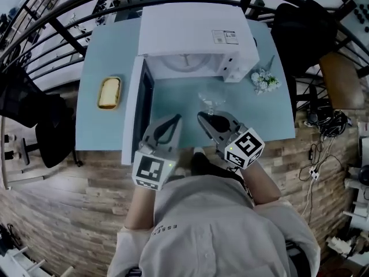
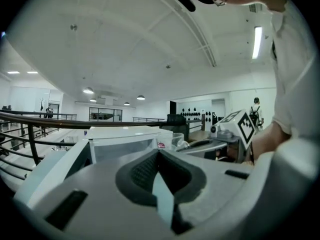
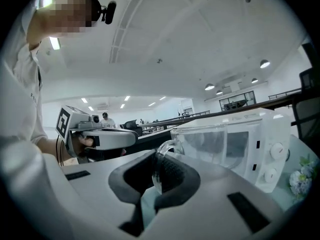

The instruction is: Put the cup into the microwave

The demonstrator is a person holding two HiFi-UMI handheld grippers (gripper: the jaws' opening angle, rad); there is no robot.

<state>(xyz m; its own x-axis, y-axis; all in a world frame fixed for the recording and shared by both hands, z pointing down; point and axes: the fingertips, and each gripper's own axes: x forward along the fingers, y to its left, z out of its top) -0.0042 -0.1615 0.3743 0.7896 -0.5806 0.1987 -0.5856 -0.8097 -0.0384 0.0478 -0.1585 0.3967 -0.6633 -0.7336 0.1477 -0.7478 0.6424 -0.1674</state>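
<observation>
Glass cup (image 3: 210,144) pinched by its handle only in right gripper (image 1: 203,115), jaws almost together. It hangs above table (image 1: 109,56), near side of open microwave (image 1: 196,33). Left gripper (image 1: 176,118) closed, empty. Risk: slim hold lets cup swing and clip door (image 1: 131,111) or sill.

The person is holding the left hand-held gripper (image 1: 176,120) and the right hand-held gripper (image 1: 202,115) side by side, both pointing forward and nearly level. The left one's jaws are pressing together, empty. The right one's are pinching the cup (image 3: 212,144) by its handle.
</observation>
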